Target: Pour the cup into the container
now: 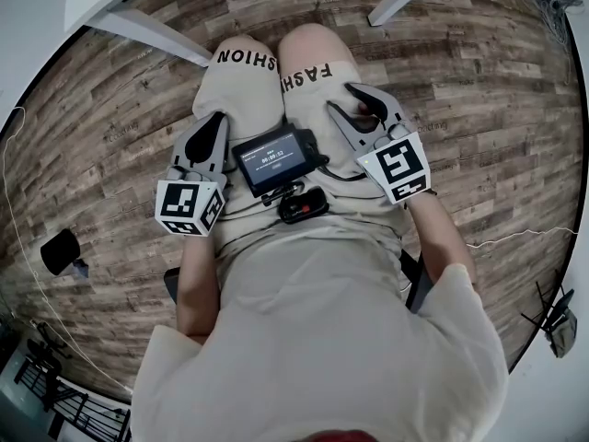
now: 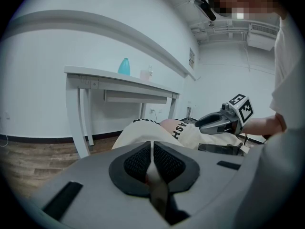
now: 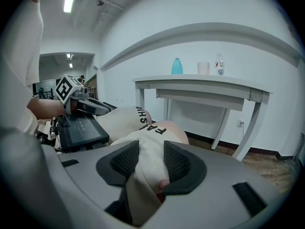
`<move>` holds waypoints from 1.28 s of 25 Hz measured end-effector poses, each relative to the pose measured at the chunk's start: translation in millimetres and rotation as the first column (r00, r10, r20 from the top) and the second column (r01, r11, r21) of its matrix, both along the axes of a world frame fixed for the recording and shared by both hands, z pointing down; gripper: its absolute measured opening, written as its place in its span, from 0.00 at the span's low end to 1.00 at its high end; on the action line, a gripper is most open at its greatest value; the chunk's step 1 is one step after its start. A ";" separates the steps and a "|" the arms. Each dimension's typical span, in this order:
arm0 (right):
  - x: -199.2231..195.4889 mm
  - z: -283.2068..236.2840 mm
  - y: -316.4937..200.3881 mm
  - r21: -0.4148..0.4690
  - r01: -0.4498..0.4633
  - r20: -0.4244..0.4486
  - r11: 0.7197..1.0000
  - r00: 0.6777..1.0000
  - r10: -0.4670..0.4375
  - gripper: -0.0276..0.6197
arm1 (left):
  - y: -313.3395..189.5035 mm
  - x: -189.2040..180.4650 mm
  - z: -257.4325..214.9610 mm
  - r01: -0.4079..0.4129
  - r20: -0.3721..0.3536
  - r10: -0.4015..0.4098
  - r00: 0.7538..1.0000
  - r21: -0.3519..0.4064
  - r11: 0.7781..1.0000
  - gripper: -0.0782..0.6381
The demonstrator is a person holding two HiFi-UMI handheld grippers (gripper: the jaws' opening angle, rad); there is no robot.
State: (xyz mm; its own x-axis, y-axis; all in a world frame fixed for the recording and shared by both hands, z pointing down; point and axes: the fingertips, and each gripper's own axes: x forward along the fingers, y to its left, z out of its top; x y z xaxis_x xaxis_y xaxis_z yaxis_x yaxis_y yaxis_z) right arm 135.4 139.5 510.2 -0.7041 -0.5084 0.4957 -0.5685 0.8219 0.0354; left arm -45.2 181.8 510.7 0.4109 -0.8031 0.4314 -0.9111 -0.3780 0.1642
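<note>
While the white cup (image 3: 203, 67) stood on the far white table (image 3: 228, 82), between a teal bottle (image 3: 177, 66) and a clear bottle (image 3: 219, 64), the seated person's left gripper (image 1: 213, 129) lay closed on one thigh and the right gripper (image 1: 343, 98) lay narrowly parted on the other.

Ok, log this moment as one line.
stage: pour not begun | left gripper: over lap, jaws together | right gripper: over lap, jaws apart, empty | cup: on table

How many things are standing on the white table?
3, in the right gripper view: blue bottle at left, white cup in the middle, clear bottle at right. More may be hidden behind them.
</note>
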 end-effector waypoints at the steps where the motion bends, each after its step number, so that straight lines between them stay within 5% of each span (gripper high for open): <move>1: -0.1 -0.4 1.0 0.000 0.000 0.001 1.000 1.000 0.000 0.30 | 0.9 -0.1 0.0 0.000 0.002 0.000 1.000 0.001 1.000 0.13; 32: 8.2 -0.9 1.4 0.006 -0.025 0.007 1.000 1.000 0.025 0.30 | -4.7 1.6 3.6 -0.010 0.044 0.010 0.999 -0.016 1.000 0.13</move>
